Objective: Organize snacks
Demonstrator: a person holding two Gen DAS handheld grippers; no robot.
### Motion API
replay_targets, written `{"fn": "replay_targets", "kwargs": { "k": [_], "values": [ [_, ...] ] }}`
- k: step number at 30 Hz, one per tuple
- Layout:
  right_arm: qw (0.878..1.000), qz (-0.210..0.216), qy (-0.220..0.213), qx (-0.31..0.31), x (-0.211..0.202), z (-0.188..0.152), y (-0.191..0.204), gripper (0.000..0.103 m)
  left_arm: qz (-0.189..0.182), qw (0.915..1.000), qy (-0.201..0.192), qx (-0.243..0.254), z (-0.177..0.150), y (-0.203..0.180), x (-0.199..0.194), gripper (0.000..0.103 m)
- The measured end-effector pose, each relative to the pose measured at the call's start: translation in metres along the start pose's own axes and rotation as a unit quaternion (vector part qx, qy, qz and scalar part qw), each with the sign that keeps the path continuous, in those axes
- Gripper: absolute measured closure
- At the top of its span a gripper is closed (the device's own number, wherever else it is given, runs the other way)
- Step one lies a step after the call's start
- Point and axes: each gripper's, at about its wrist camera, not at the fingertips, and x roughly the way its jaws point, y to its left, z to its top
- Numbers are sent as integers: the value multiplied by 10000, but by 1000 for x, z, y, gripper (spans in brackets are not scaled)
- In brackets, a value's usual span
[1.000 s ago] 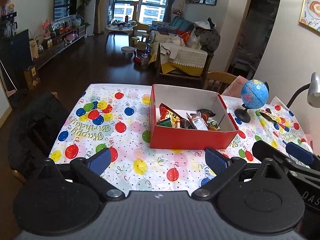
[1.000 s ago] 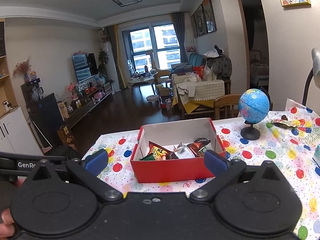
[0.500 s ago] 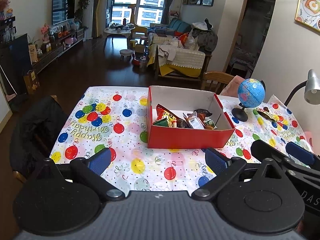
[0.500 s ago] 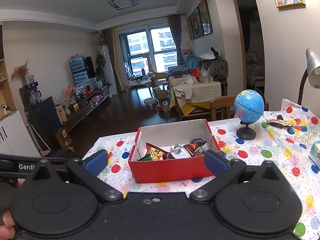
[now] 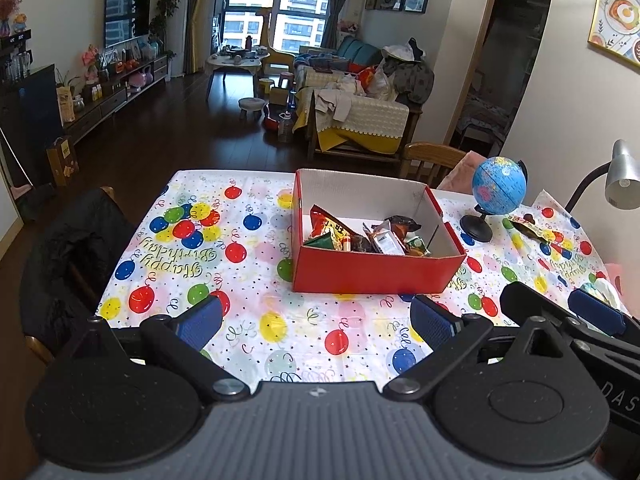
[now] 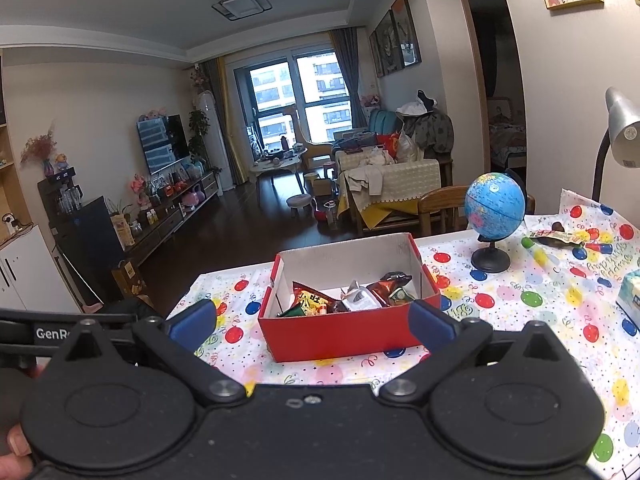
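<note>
Two handheld grippers hover over a party-print tablecloth (image 5: 256, 312), both with their blue-padded fingers spread wide and nothing between them. Left gripper (image 5: 318, 322) and right gripper (image 6: 312, 318) each face the red box (image 5: 376, 270), which stands a little apart from them on the balloon-patterned cloth. Inside the box lies a jumble of snack packets (image 5: 360, 234): an orange-red bag (image 6: 310, 300), a silvery white sachet (image 6: 358, 300), a dark brown wrapper (image 5: 402, 222) and a small green pack (image 5: 416, 245), heaped toward the near wall. One more wrapped snack (image 6: 554, 238) rests on the cloth well to the right, just beyond the globe (image 6: 494, 206) and near the lamp (image 6: 618, 128).

Such packets are judged to be light, soft and crinkly, their film slippery and their contents easily crushed. A pinch on a sealed end or a flat edge, rather than across the puffed middle, looks the safer hold. Gentle closing seems wise, since the foil could slide out from smooth pads. Cardboard walls appear stiff but thin; the box would likely shift if nudged, so a reach from above suits better than a sideways push. That stray packet lies flat, which may make it harder to get fingers under.
</note>
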Motion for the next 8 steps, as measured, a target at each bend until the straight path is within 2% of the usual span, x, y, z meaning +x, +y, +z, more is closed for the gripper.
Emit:
{"fn": "replay_targets", "kwargs": {
  "k": [8],
  "values": [
    [9999,-44,104,103,0,-5,1,1,8,9999,141,-10,-2,0,7,2]
  ]
}}
